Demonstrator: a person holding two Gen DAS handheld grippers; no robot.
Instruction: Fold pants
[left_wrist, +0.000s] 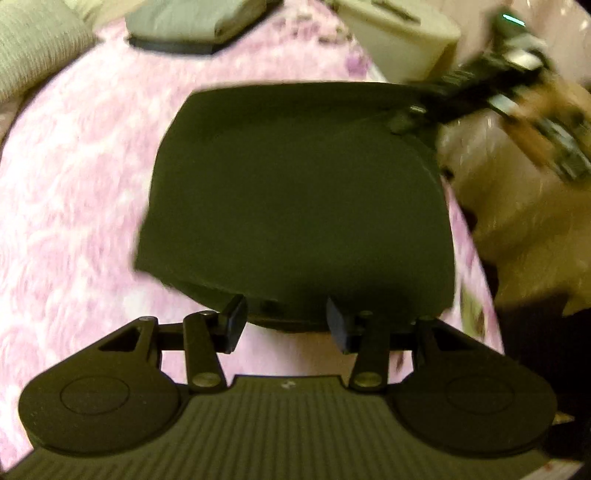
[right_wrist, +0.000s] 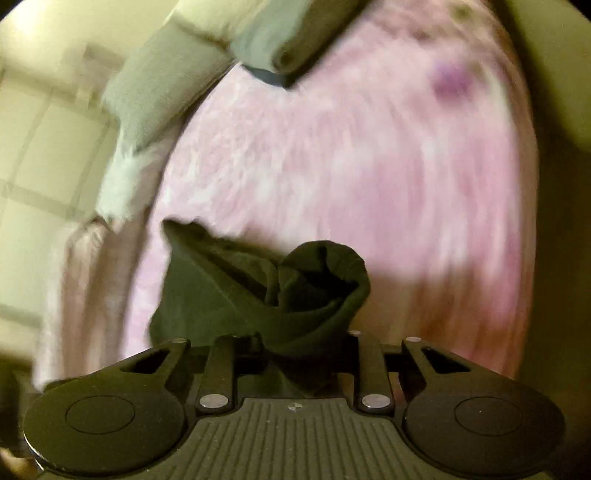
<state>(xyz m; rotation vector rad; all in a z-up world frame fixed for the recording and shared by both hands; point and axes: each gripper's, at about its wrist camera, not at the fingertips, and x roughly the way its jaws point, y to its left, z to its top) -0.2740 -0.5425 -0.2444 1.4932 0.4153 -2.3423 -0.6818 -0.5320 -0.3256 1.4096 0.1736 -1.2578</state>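
Observation:
Dark folded pants (left_wrist: 295, 192) lie on a pink fluffy blanket (left_wrist: 74, 184). My left gripper (left_wrist: 286, 325) stands open at the pants' near edge. A thick fold lies between its pads, and neither pad presses on it. In the left wrist view, my right gripper (left_wrist: 406, 120) is blurred and reaches in to the pants' far right corner. In the right wrist view, a bunched corner of the pants (right_wrist: 317, 288) rises from between the fingers of the right gripper (right_wrist: 303, 347), which is shut on it. The cloth hides the fingertips.
A folded grey pile (left_wrist: 195, 22) lies at the blanket's far edge, also seen as the grey pile (right_wrist: 288, 37). A beige box (left_wrist: 399, 37) stands beside it. A grey cushion (left_wrist: 33, 48) lies at the far left. A person's hand (left_wrist: 554, 107) holds the right gripper.

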